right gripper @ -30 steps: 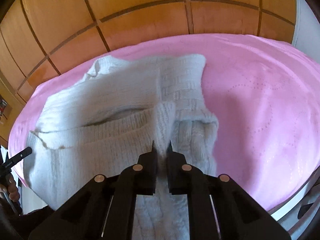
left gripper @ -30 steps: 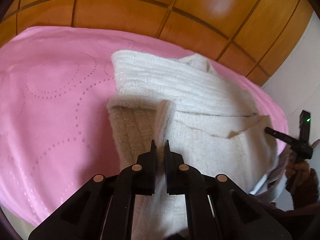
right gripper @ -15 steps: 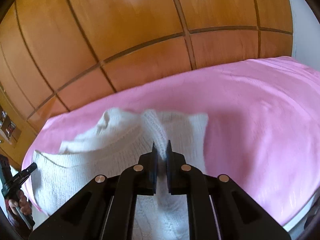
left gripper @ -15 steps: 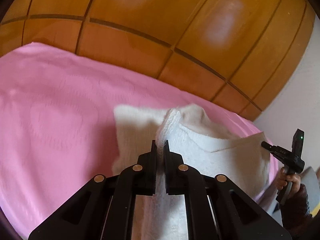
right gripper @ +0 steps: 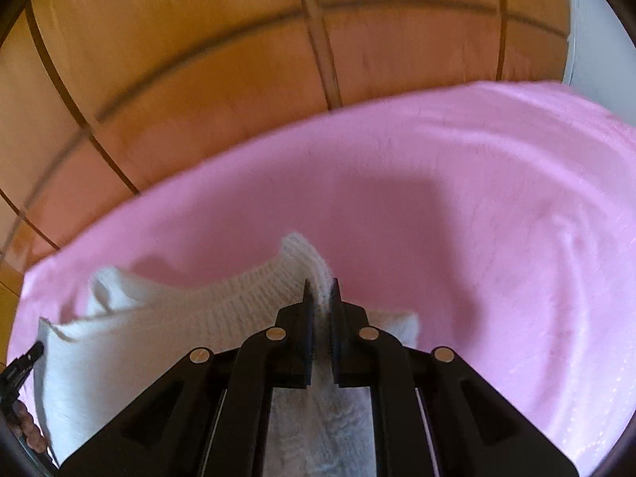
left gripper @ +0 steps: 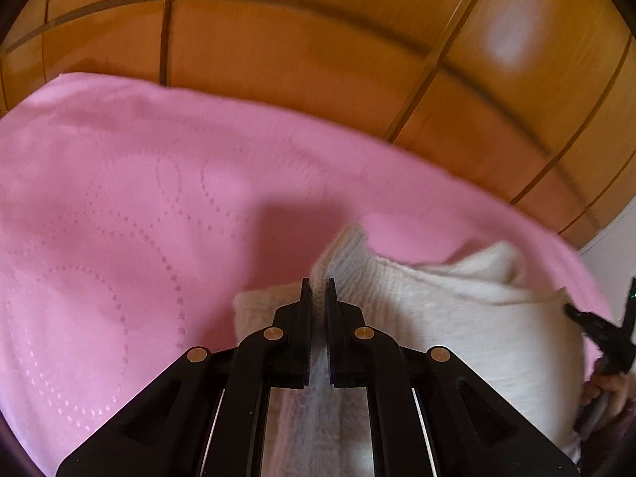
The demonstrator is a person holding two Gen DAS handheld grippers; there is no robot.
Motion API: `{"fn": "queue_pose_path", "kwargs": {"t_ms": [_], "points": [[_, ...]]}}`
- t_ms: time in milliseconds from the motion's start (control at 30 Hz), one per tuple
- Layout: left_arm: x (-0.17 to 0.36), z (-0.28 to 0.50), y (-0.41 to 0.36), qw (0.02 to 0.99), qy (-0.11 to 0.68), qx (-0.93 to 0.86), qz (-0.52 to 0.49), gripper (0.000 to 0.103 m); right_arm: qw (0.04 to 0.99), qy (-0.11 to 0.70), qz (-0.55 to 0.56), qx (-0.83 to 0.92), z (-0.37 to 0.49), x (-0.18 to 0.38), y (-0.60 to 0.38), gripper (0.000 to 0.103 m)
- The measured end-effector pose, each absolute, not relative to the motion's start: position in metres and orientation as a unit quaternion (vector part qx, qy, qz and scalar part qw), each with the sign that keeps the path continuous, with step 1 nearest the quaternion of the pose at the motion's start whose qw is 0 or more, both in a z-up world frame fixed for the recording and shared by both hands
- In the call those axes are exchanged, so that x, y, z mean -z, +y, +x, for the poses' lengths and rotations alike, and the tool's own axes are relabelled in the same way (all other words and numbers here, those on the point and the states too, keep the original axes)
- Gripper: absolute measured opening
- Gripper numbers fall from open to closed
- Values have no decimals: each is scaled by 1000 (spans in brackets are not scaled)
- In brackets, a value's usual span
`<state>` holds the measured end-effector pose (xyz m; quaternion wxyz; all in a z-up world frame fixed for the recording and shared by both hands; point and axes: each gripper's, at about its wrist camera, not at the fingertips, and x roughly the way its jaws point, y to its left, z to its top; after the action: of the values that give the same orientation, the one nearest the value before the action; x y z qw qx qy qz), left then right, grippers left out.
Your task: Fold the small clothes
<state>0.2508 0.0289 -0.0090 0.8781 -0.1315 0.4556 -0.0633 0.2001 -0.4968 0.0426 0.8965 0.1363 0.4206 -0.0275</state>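
Pink bedspread [left gripper: 119, 198] now shows beyond the sweater [left gripper: 457, 310]; both claws, left [left gripper: 316, 290] and right [right gripper: 320, 290], clamp its lifted edge, probably mid-fold.

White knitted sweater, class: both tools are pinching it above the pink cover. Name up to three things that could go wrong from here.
1. The left tool and right tool each grip only a narrow ridge of the white knitted sweater; the loose knit could slip out.
2. Much of it hangs slack between the tools, so it may land creased.
3. The pink cover looks soft and rippled, and might bunch under a dragged edge.
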Motion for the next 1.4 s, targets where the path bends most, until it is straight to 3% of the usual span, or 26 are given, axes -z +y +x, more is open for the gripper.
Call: {"fn": "queue_pose_path", "kwargs": {"t_ms": [33,67,133,167,200,333,633,667,700,733,767,1033,1200,1400], "points": [[10,251,27,875,462,61,-126,5,896,422,135,28,199,-41,-498,8],[8,248,27,877,460,56,-124,8,898,418,134,28,196,-43,-497,18],[-7,238,29,888,445,34,-109,24,908,397,130,36,186,-53,-499,41],[-14,233,31,893,436,30,-108,38,914,385,126,38,179,-60,-498,45],[-24,225,32,900,421,33,-111,43,920,372,120,41,171,-67,-497,45],[-53,198,18,914,374,117,-109,43,929,350,115,-25,141,-88,-473,45],[-6,210,-44,865,457,195,-76,43,900,417,49,-116,144,-50,-384,48],[-1,211,-47,865,458,191,-73,39,901,417,43,-114,145,-47,-381,42],[2,211,-51,868,455,187,-63,17,901,417,41,-114,147,-46,-380,32],[1,213,-52,872,450,183,-57,8,900,418,42,-116,147,-46,-381,12],[0,214,-52,875,445,179,-59,4,898,420,45,-120,149,-47,-382,6],[-17,239,-50,902,402,143,-64,3,920,372,61,-105,151,-79,-381,4],[27,264,-54,881,460,96,-52,0,901,424,51,-78,179,-38,-374,4],[16,251,-38,878,461,95,-83,0,905,417,37,-75,179,-35,-369,12]]}}
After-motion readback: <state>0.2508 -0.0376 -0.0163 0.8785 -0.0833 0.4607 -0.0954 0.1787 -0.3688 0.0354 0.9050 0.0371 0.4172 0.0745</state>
